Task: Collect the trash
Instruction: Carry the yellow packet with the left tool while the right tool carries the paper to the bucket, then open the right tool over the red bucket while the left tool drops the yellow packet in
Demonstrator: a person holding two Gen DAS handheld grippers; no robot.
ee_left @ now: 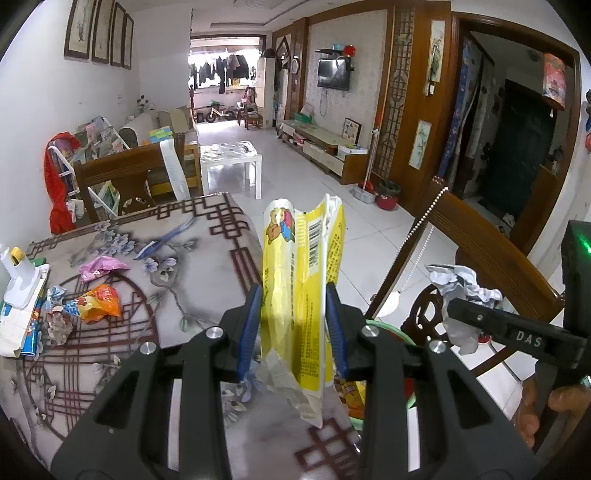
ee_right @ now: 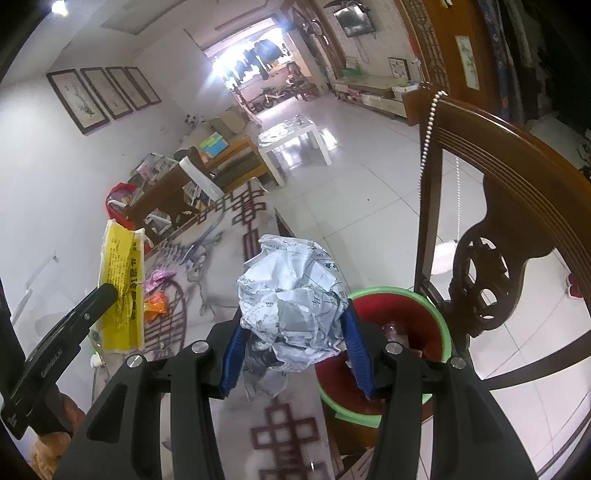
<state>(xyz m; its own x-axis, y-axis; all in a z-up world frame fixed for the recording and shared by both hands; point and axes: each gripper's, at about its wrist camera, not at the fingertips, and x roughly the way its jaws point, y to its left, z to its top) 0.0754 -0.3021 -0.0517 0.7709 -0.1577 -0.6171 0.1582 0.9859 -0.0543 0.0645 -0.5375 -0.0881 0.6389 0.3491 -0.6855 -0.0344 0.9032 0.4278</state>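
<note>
A: On our left wrist view, what do we hold?
B: Our left gripper (ee_left: pixel 294 325) is clamped on the yellow wrapper (ee_left: pixel 303 280), upright at centre; loose wrappers (ee_left: pixel 98 299) lie at 9 o'clock on the table (ee_left: pixel 192 280).
A: And our right wrist view?
B: Our right gripper (ee_right: pixel 293 349) pinches the crumpled paper (ee_right: pixel 291 295), with the red bin (ee_right: pixel 399 325) at 4 o'clock.

place: we see a home living room | signs: wall TV (ee_left: pixel 333 74), low TV cabinet (ee_left: pixel 325 146), sofa (ee_left: pixel 159 123), framed pictures (ee_left: pixel 99 32), white coffee table (ee_left: pixel 231 157) | far end: we see laundry (ee_left: pixel 221 70) hanging on a balcony | floor: white tiles (ee_left: pixel 295 173)
</note>
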